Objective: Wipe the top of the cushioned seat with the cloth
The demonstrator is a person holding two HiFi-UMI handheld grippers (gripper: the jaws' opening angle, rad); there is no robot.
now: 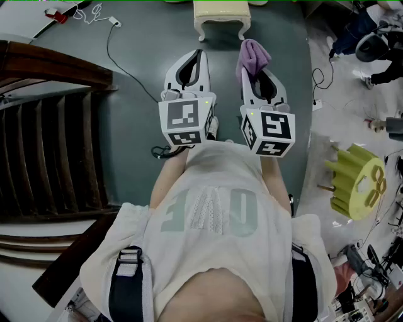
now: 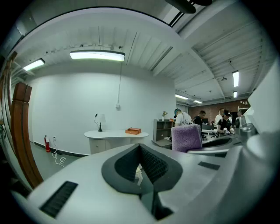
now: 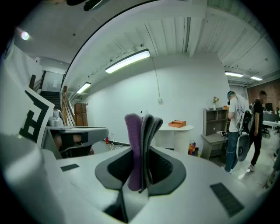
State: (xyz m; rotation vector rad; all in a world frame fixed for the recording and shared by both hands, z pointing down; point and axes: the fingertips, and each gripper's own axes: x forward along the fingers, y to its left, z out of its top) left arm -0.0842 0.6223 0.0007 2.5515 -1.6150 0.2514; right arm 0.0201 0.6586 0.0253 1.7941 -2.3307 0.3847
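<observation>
The person stands on the grey-green floor (image 1: 138, 82) with both grippers held out in front of the chest, side by side and pointing toward the far end of the room. The right gripper (image 1: 257, 74) is clenched on the purple cloth (image 1: 253, 54). In the right gripper view the cloth stands upright in folds pinched between the two jaws, its top bunched above their tips. The left gripper (image 1: 199, 56) is just to the left of it, and its jaws are drawn together with nothing between them. The cushioned seat (image 1: 220, 11), a cream stool with a pale yellow top, stands on the floor at the far edge of the head view, ahead of both grippers and well apart from the cloth. A dark wooden staircase (image 1: 44, 144) is to the left.
</observation>
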